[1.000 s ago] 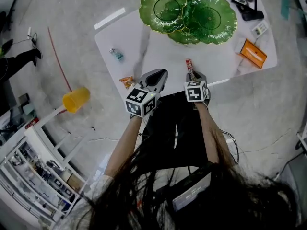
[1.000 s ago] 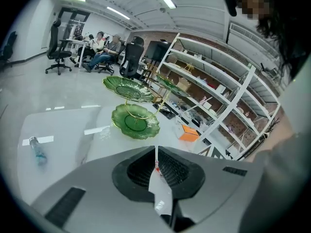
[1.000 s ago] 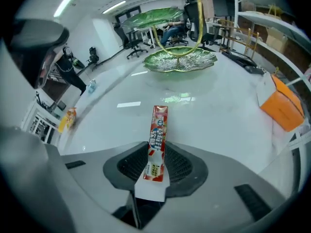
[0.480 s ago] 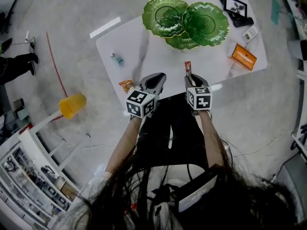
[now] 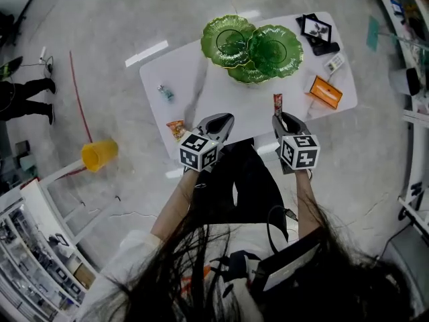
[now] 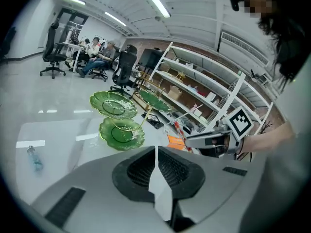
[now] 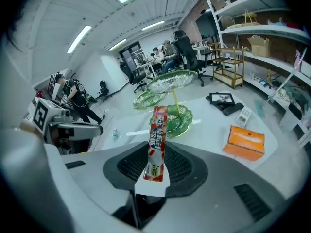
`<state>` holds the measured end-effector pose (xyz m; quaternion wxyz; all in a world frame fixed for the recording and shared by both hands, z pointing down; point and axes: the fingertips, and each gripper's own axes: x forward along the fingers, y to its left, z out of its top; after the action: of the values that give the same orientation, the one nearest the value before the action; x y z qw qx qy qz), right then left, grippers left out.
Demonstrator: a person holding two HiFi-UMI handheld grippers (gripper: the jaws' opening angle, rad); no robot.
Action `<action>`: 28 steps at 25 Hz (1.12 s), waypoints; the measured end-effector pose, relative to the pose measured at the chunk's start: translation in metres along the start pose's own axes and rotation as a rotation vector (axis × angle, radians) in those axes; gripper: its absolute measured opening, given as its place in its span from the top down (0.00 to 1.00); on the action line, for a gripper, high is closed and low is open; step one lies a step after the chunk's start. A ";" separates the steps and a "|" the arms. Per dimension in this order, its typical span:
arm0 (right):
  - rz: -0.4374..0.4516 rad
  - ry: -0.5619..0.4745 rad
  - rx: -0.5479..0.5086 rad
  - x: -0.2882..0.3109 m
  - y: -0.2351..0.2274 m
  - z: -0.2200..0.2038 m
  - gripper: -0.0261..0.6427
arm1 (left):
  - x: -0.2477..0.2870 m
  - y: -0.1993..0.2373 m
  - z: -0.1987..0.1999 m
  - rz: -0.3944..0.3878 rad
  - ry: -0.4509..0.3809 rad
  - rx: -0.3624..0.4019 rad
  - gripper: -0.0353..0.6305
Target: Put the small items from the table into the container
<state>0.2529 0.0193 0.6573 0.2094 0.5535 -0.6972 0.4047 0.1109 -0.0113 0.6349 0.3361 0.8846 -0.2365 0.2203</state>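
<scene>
My right gripper (image 5: 281, 118) (image 7: 154, 176) is shut on a red sweet stick (image 5: 277, 103) (image 7: 158, 135), which stands upright out of the jaws above the table's near edge. My left gripper (image 5: 222, 119) (image 6: 156, 152) hangs beside it with its jaws closed together and nothing between them. An orange snack packet (image 5: 176, 129) lies on the white table (image 5: 201, 79) just left of the left gripper. A small bluish bottle (image 5: 164, 92) (image 6: 33, 157) lies further left. The green three-plate stand (image 5: 251, 45) (image 6: 121, 130) (image 7: 172, 118) is at the table's far side.
An orange box (image 5: 325, 91) (image 7: 244, 142), a black picture frame (image 5: 316, 29) (image 7: 221, 99) and a small white item (image 5: 334, 63) occupy the table's right end. A yellow cup (image 5: 99, 155) lies on the floor at left. Shelving stands to the right; people sit far back.
The right gripper has risen with the sweet stick and shifted right. The left gripper has come up a little. The table looks smaller and farther below.
</scene>
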 end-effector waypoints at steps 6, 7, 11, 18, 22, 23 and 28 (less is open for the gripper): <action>0.023 -0.089 -0.021 -0.043 -0.015 0.068 0.79 | 0.002 -0.015 0.006 -0.012 -0.008 -0.005 0.93; 0.029 -0.100 -0.030 -0.046 -0.017 0.080 0.79 | 0.003 -0.017 0.008 -0.014 -0.005 -0.002 0.93; 0.045 -0.115 -0.109 -0.045 -0.023 0.127 0.79 | 0.001 -0.025 0.021 -0.020 -0.012 0.014 0.93; 0.091 -0.049 -0.258 -0.007 -0.023 0.185 0.79 | -0.011 -0.026 0.057 0.023 -0.068 0.014 0.93; 0.083 0.031 -0.298 0.021 -0.025 0.190 0.79 | -0.026 -0.024 0.068 0.047 -0.106 -0.011 0.93; 0.083 0.051 -0.298 0.028 -0.025 0.189 0.79 | -0.030 -0.022 0.069 0.051 -0.114 -0.020 0.93; 0.049 0.138 -0.292 0.056 -0.024 0.183 0.79 | -0.046 -0.012 0.066 0.080 -0.125 -0.047 0.93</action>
<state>0.2873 -0.1619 0.5999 0.3251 0.4707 -0.7459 0.3412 0.0964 -0.0371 0.5590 0.3321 0.8784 -0.2974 0.1723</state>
